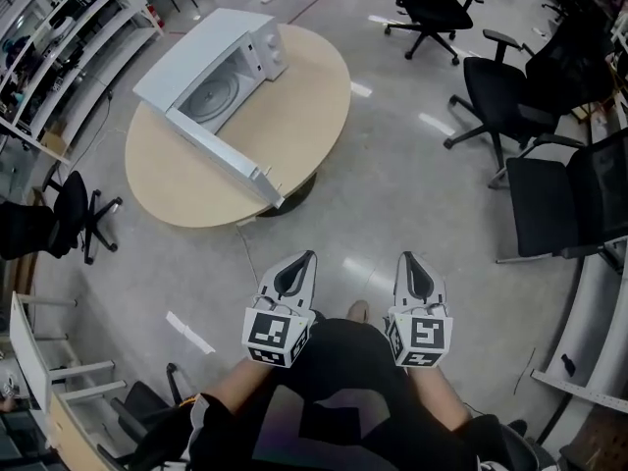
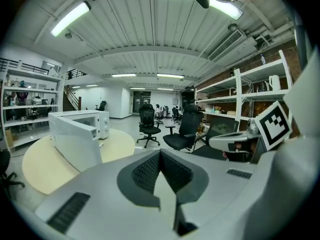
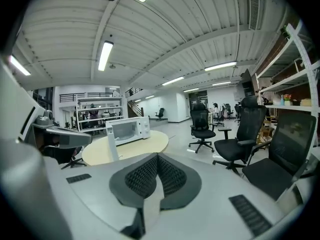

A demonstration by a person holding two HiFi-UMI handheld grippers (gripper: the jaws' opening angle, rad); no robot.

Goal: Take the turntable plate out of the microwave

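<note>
A white microwave [image 1: 221,62] stands on a round beige table [image 1: 304,116] with its door [image 1: 221,155] swung wide open toward me. The round glass turntable plate [image 1: 208,94] lies inside the cavity. My left gripper [image 1: 306,256] and right gripper [image 1: 407,256] hover side by side close to my body, well short of the table, both shut with nothing held. The left gripper view shows its shut tips [image 2: 160,151] and the microwave [image 2: 77,129] off to the left. In the right gripper view the shut tips [image 3: 158,155] point past the microwave [image 3: 127,130].
Black office chairs stand to the right [image 1: 510,86] [image 1: 569,204] and at the back [image 1: 432,8]. Another chair [image 1: 74,209] sits left of the table. White shelving [image 1: 59,47] lines the left side. Grey floor lies between me and the table.
</note>
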